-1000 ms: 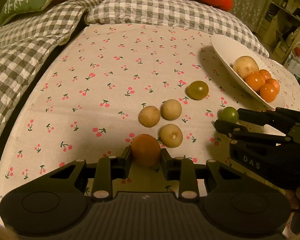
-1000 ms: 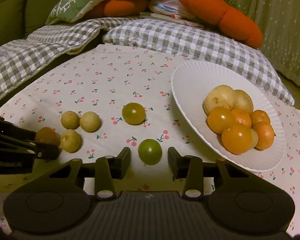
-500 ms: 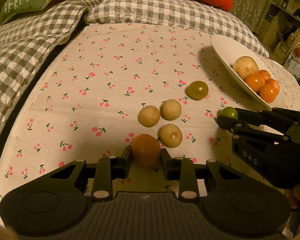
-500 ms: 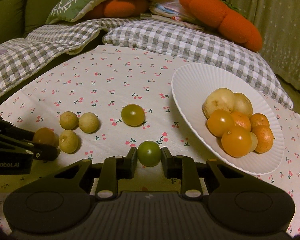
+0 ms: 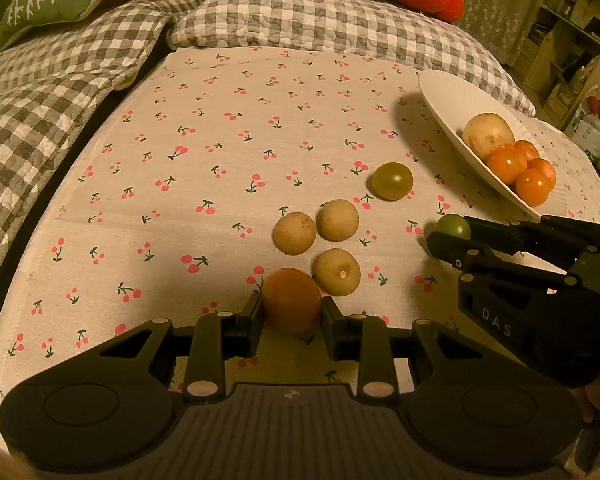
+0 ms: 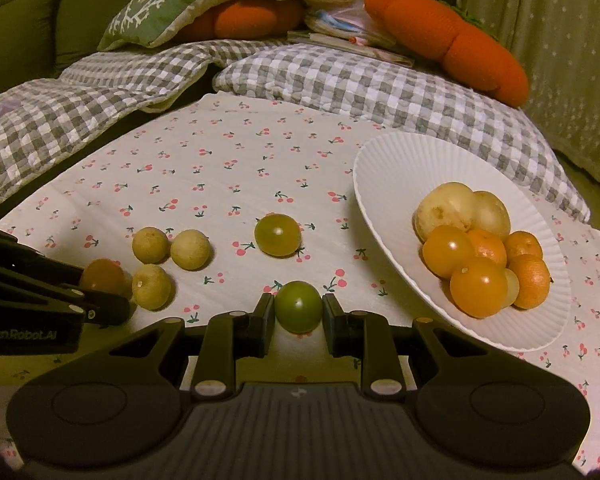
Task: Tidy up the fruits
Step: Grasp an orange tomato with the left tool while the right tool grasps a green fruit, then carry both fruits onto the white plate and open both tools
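Left gripper: fingers drawn in against both sides of an orange tomato, which sits low on the cherry-print cloth near its front edge. Contact on both pads; the fruit rests on or just above the cloth, cannot tell which.

Right gripper: fingers pressed to either side of a small green tomato, also at cloth level, just in front of the near rim of the white plate. In the left wrist view the same gripper enters from the right edge with the green fruit at its tips.

Just beyond the orange tomato: three pale tan round fruits in a tight cluster. Nearest one lies just beside the orange tomato, stem scar facing up. The other two lie side by side behind it, almost touching.

Farther toward the plate: a larger yellow-green tomato, alone, apart from the cluster.

Plate sits at the right side of the cloth, tilted, ribbed rim. Contents piled at its lower end: two pale potato-like fruits, orange tomatoes, and mandarins.

Behind the cloth's far edge: grey checked quilt, green cushion, orange carrot plush.
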{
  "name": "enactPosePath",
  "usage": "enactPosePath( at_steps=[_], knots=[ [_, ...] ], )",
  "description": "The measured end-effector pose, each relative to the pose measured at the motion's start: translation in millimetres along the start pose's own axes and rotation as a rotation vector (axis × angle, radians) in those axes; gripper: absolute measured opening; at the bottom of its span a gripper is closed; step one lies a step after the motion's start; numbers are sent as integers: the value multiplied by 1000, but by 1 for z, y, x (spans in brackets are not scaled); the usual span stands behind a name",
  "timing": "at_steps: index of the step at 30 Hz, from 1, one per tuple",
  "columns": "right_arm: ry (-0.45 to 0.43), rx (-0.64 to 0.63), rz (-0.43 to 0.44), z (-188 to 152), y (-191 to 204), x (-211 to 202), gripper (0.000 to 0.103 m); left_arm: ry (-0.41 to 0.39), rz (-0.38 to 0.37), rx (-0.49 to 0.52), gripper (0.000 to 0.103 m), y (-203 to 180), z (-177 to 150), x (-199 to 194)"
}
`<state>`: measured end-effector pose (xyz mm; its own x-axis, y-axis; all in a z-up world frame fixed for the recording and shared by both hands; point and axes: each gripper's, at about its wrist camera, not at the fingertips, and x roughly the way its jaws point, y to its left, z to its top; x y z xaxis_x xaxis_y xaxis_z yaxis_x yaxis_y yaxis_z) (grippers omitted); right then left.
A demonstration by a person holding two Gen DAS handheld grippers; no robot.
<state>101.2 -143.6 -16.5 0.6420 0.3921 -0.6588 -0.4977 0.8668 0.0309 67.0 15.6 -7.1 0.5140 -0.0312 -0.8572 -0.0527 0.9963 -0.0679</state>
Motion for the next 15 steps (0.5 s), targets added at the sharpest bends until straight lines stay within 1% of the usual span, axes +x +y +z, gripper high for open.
enactPosePath(
  at_steps=[5, 15],
  knots=[
    [-6, 5, 2, 0, 0, -2, 23, -7, 4, 2, 20, -1, 1, -1],
    [-36, 35, 19, 5, 0, -11, 23, -83, 41, 38, 20, -3, 4, -13]
  ],
)
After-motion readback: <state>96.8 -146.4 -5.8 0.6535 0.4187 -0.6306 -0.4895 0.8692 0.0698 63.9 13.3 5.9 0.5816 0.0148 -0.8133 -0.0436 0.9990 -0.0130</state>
